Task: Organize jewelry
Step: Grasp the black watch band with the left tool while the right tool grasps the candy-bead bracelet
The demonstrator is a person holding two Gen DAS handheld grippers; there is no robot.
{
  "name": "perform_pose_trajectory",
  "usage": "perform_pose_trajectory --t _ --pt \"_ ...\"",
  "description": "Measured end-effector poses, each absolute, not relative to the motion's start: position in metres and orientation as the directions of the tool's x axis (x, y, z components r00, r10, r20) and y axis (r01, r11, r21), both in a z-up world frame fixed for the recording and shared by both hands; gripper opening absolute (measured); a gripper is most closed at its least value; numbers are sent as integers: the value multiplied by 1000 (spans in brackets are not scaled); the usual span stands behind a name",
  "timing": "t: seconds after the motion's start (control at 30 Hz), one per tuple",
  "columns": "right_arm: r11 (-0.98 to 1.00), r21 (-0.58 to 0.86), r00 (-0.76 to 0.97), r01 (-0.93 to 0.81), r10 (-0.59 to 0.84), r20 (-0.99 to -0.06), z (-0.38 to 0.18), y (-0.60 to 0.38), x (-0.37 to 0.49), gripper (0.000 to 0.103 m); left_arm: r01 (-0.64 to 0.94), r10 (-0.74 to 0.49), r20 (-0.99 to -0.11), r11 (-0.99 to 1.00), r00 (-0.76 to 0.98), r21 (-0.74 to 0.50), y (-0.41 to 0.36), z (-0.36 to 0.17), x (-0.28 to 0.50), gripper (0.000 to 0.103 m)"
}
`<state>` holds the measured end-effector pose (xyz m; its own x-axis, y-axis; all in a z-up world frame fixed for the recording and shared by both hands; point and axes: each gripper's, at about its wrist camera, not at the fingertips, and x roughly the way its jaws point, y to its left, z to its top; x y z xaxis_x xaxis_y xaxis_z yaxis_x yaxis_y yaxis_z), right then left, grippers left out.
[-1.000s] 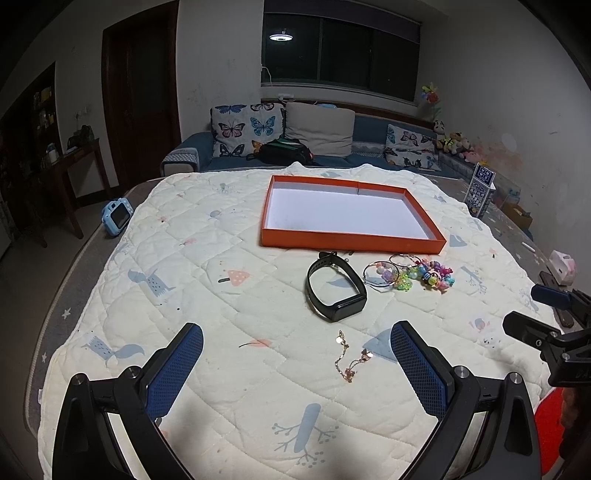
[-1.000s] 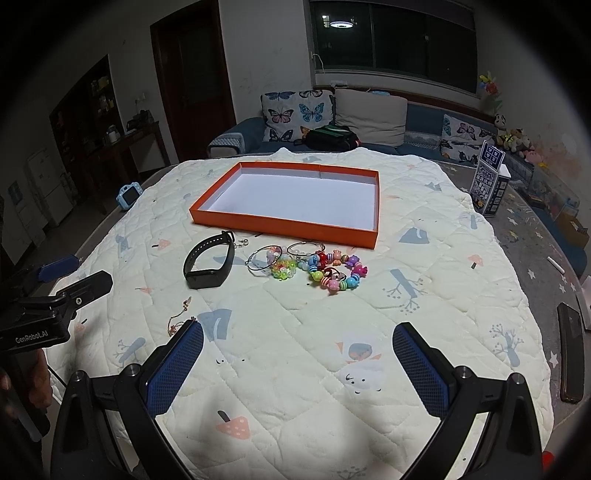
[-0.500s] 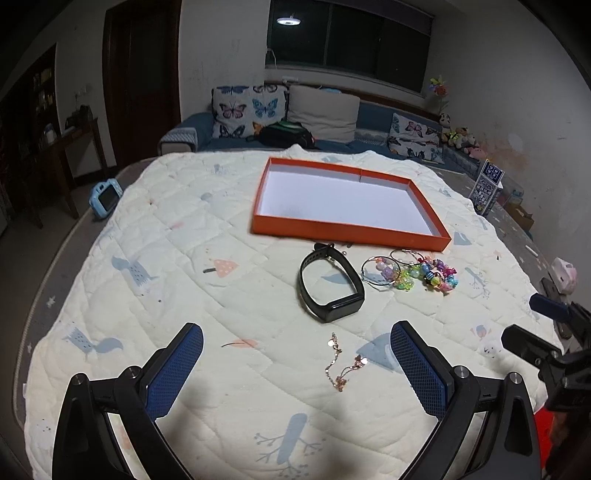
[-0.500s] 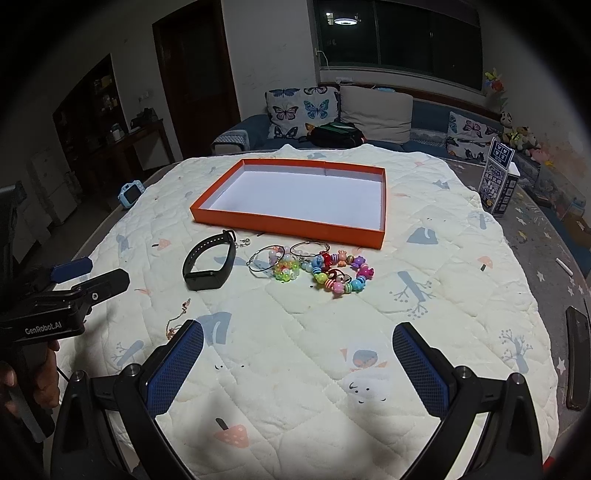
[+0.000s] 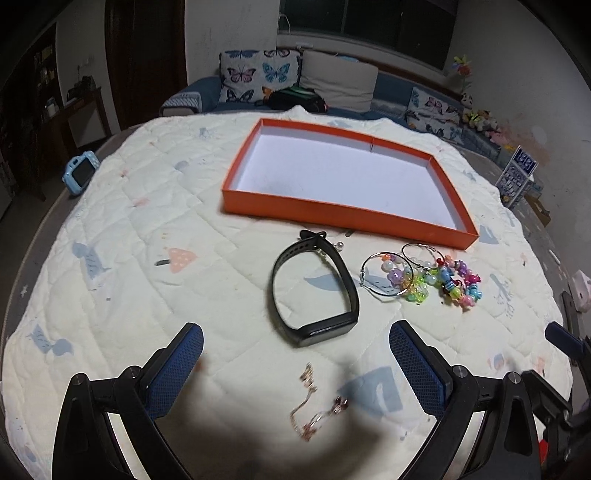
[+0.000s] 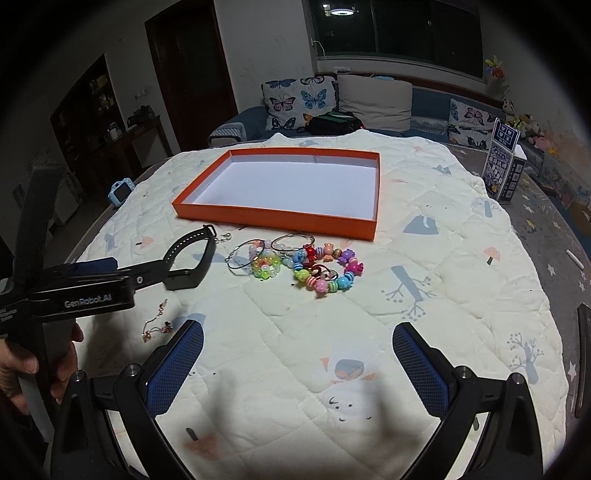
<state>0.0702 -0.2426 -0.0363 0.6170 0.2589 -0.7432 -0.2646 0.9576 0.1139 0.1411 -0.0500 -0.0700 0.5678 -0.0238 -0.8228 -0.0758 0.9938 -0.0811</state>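
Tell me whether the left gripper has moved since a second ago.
Yes. In the right wrist view the left gripper has pushed forward and rightward, its tip now overlapping the black rubber wristband, toward the shallow orange cardboard tray; earlier it sat well short of the band.

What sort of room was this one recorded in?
Most likely a home living room at night: a sofa with butterfly cushions stands behind the quilt-covered table, under a dark window, with soft toys along the wall.
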Motion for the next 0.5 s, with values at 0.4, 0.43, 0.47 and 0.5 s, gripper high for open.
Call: perform_pose_trajectory --t 0.4,0.43,0.47,0.5 --pt "957 147 584 -251 271 -765 -53 -255 91 103 -106 15 -871 993 492 -44 -65 -106 185 91" --pt "956 149 583 -251 272 -766 -54 -256 92 103 -113 17 -872 993 489 -44 -65 -108 188 91" --pt "956 150 581 -251 273 -766 -55 -256 93 103 -117 21 -872 992 489 -42 -65 -108 188 91" --pt "956 152 580 -251 274 -767 -55 -257 94 103 -123 27 -873 992 487 -38 -66 -110 190 91"
